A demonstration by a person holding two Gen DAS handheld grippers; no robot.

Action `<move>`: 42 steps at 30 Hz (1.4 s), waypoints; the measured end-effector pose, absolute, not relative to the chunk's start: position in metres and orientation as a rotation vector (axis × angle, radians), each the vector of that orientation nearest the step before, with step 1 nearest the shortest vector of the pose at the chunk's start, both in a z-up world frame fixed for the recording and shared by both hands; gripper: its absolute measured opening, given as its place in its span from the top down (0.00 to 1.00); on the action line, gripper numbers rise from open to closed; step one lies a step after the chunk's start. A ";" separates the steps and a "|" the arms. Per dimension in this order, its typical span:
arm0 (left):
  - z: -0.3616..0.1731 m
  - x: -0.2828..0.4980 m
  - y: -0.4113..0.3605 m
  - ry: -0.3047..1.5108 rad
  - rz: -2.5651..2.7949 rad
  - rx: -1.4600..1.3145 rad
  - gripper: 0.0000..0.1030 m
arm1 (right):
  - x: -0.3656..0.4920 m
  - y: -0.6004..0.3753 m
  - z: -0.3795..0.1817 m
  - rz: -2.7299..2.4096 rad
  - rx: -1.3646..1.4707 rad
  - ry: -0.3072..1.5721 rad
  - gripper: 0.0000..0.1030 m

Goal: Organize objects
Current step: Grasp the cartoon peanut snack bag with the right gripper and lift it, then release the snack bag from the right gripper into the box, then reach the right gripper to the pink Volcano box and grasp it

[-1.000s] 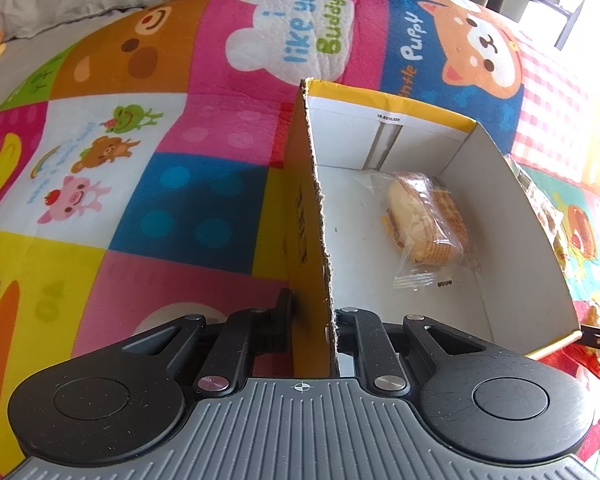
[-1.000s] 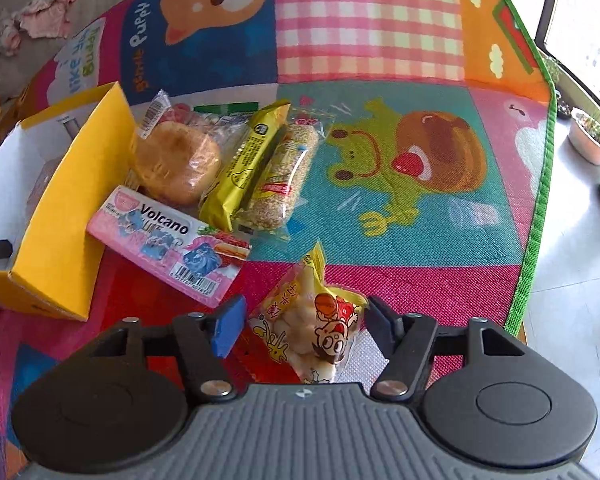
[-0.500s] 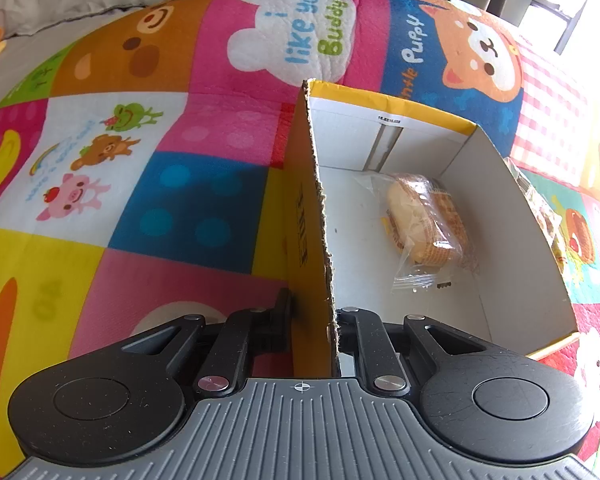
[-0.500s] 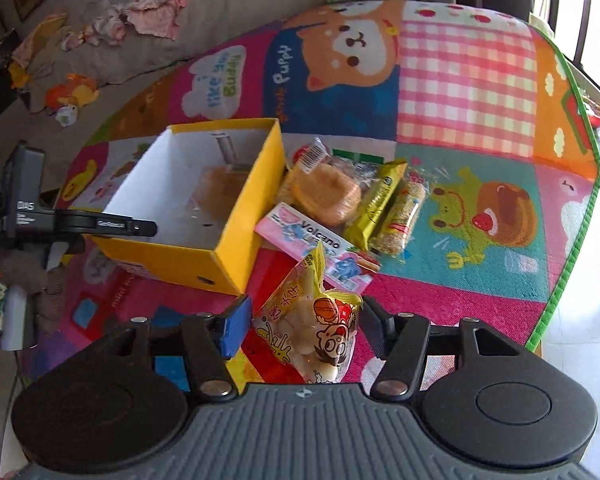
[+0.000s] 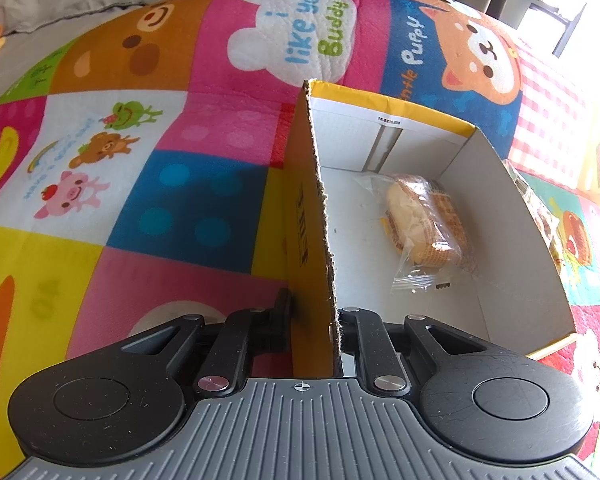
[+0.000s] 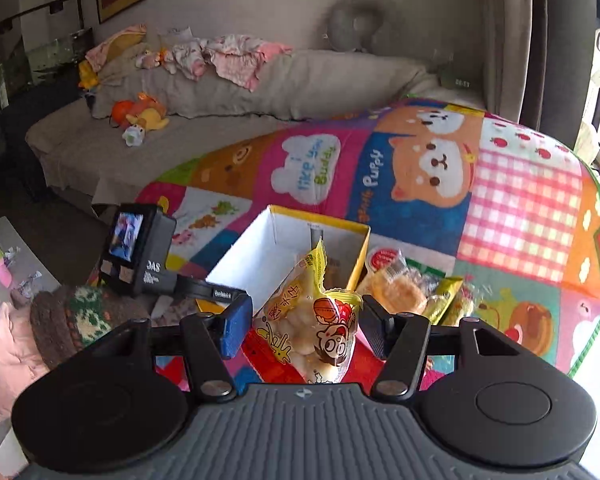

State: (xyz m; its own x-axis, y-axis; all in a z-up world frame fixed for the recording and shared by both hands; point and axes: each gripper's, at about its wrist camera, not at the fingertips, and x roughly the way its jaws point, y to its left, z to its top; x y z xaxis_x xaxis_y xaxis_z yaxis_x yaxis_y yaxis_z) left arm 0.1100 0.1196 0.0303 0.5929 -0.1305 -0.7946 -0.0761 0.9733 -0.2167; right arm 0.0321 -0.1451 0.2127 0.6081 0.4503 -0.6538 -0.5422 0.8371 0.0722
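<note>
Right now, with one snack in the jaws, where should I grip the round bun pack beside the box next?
Judging by the right wrist view, take the round bun pack across its domed middle, coming from above. It lies flat on the mat, close against the yellow box wall on one side and the green bar pack on the other, so side approaches look blocked. The crinkled top seal looks too flimsy to hold.

Yellow box (image 5: 304, 216), white inside, on a bright cartoon-animal patchwork mat (image 5: 204, 128).

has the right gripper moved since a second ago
Yes. The right gripper, shut on the snack bag, has risen: the mat now looks smaller and farther, with the sofa in view.
</note>
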 end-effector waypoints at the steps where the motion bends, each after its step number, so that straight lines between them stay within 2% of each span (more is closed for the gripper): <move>1: 0.030 0.110 0.120 0.938 -0.033 -0.239 0.85 | 0.037 -0.144 0.217 0.578 -0.124 0.712 0.43; 5: 0.030 0.110 0.120 0.938 -0.036 -0.241 0.85 | 0.070 -0.133 0.222 0.584 -0.041 0.739 0.43; 11: 0.030 0.110 0.121 0.937 -0.042 -0.245 0.84 | 0.108 -0.102 0.199 0.592 0.025 0.821 0.43; 15: 0.030 0.111 0.120 0.938 -0.041 -0.244 0.84 | 0.122 -0.094 0.185 0.576 0.070 0.835 0.32; 26: 0.029 0.109 0.120 0.932 -0.046 -0.244 0.84 | 0.133 -0.129 0.166 0.457 0.044 0.787 0.22; 28: 0.029 0.109 0.120 0.932 -0.046 -0.246 0.84 | 0.134 -0.146 0.154 0.404 0.037 0.782 0.17; 33: 0.029 0.109 0.119 0.934 -0.042 -0.247 0.84 | 0.137 -0.186 0.107 0.305 0.057 0.845 0.17; 42: 0.030 0.110 0.118 0.940 -0.039 -0.241 0.84 | 0.123 -0.232 0.049 0.164 0.046 0.846 0.17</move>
State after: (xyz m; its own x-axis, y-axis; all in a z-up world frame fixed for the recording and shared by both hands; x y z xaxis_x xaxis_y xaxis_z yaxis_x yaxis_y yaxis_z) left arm 0.1104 0.1183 0.0296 0.5912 -0.1378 -0.7946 -0.0716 0.9725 -0.2218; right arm 0.1231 -0.2325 0.0495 0.6513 0.1622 -0.7413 -0.1260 0.9864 0.1052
